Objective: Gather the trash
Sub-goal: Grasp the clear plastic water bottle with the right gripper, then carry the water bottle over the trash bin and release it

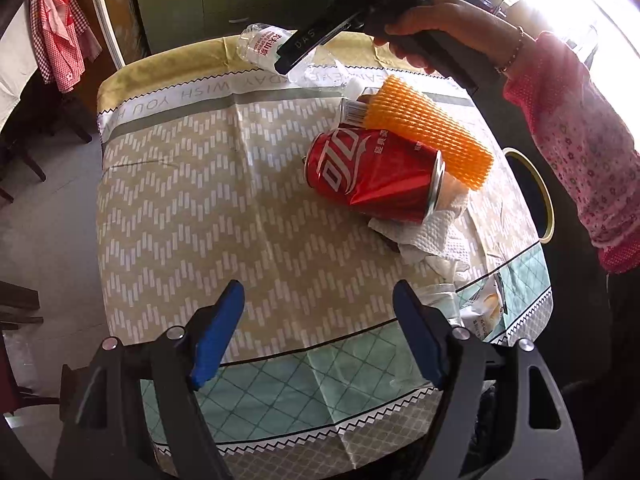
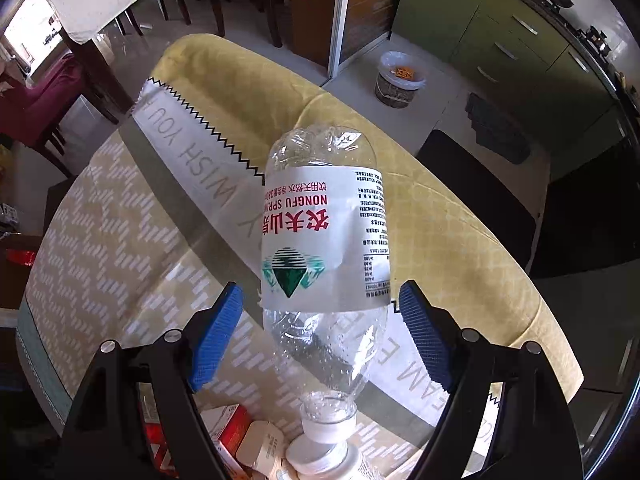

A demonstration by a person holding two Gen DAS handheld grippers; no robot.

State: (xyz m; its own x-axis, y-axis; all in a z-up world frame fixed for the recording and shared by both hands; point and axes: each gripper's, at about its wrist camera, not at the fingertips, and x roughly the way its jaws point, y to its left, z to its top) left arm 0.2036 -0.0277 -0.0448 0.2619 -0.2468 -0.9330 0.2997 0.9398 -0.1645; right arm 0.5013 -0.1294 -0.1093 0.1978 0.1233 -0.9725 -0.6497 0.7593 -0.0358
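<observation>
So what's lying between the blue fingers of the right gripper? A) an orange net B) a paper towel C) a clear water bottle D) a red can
C: the clear water bottle lies on the table between the open right gripper, whose pads don't touch it.

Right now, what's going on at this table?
A person is clearing trash with two handheld grippers. The right gripper hovers open over the empty water bottle, which lies between its fingers untouched. The left gripper hangs open over the tablecloth, short of the crushed red can, orange foam sleeve and crumpled tissue.
</observation>
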